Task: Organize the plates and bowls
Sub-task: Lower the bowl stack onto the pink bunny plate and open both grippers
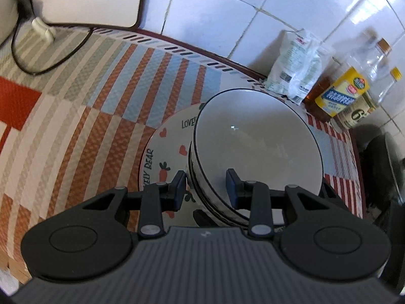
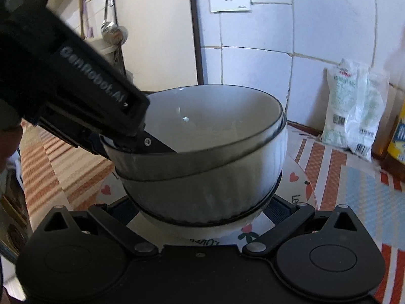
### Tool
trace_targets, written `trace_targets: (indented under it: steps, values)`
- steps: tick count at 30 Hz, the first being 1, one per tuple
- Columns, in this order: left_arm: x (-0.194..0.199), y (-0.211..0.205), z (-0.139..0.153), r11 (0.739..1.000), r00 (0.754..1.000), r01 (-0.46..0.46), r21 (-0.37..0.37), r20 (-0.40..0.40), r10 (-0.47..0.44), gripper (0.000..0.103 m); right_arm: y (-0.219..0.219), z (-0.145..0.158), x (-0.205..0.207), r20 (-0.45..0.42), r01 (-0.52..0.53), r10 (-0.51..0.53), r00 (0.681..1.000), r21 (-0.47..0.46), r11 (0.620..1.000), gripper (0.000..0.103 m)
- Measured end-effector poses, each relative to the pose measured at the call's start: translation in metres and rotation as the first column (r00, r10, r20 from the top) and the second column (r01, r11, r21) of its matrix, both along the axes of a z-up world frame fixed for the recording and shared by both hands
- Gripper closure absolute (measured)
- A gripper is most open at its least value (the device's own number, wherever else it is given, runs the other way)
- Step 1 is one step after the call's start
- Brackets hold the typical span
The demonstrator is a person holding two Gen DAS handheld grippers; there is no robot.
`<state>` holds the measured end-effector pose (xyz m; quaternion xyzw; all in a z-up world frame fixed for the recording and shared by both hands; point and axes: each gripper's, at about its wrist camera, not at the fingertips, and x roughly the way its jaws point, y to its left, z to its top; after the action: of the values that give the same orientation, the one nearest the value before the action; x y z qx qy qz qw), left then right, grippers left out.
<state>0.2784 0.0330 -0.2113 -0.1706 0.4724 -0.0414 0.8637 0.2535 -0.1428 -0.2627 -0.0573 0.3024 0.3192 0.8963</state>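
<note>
Bowls [image 1: 258,147], nested, sit between both grippers: left gripper [image 1: 206,187] pinches the top rim; right gripper [image 2: 202,209] spreads wide round the base, contact unclear. Stack hovers over or rests on the cartoon plate [image 1: 167,147]; next, likely settle and let go

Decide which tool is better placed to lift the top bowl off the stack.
Left. The left tool straddles the top bowl's rim, one finger inside; the right tool flanks the bottom bowl.

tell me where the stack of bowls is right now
The stack of bowls sits on the right part of the lovely bear plate, on the striped tablecloth, with the left gripper straddling its near rim.
</note>
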Motion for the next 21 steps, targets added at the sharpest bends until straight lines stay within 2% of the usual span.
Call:
trace_targets:
  steps: [6,10,15,21]
  values:
    - [0.000,0.002,0.000,1.000,1.000,0.003,-0.005,-0.005,-0.003,0.072,-0.001,-0.001,0.000,0.001,-0.008,0.008,1.000,0.007,1.000,0.000]
    - [0.000,0.000,0.001,1.000,1.000,-0.014,0.002,-0.013,0.014,0.072,-0.003,-0.001,0.001,-0.036,0.015,-0.014,0.999,0.026,1.000,0.000]
    - [0.000,-0.006,0.007,0.997,1.000,-0.010,0.078,-0.013,0.011,0.071,-0.010,0.000,-0.009,-0.041,0.035,-0.035,0.999,0.007,0.999,0.000]
    - [-0.011,-0.008,0.025,0.993,0.999,-0.038,0.112,0.019,0.036,0.066,-0.031,0.015,-0.028,-0.059,0.033,-0.031,0.998,0.032,0.999,0.000]
